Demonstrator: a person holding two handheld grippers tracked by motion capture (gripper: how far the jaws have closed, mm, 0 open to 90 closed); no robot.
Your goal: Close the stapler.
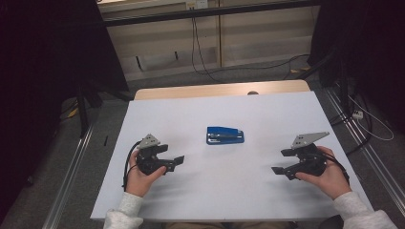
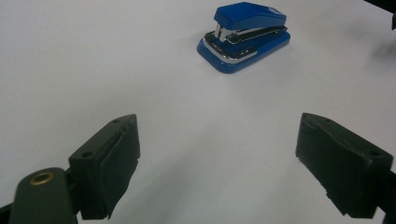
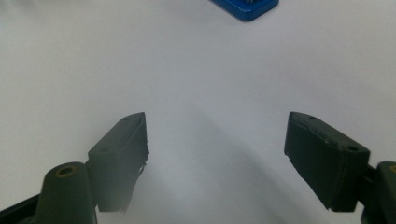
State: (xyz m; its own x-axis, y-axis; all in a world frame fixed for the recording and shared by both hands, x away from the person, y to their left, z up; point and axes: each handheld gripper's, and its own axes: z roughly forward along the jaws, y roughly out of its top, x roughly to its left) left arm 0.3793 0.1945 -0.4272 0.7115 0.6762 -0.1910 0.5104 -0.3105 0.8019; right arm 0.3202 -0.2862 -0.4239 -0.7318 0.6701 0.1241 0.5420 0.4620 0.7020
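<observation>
A blue stapler (image 1: 225, 135) lies flat near the middle of the white table (image 1: 224, 109). My left gripper (image 1: 175, 163) is held low at the left, pointing right, its jaws open with nothing between them. In the left gripper view the stapler (image 2: 243, 35) sits ahead and a little right of the open left gripper (image 2: 218, 165). My right gripper (image 1: 282, 162) is held at the right, pointing left, also open with nothing in it. Its own view has the open right gripper (image 3: 217, 158) over bare table and a corner of the stapler (image 3: 246, 8) at the top edge.
The table's wooden far edge (image 1: 219, 89) shows beyond the white surface. Cables (image 1: 200, 52) run over the floor behind, and metal rails (image 1: 71, 162) flank the table. A dark bit of the other gripper (image 2: 390, 9) shows at the top right of the left gripper view.
</observation>
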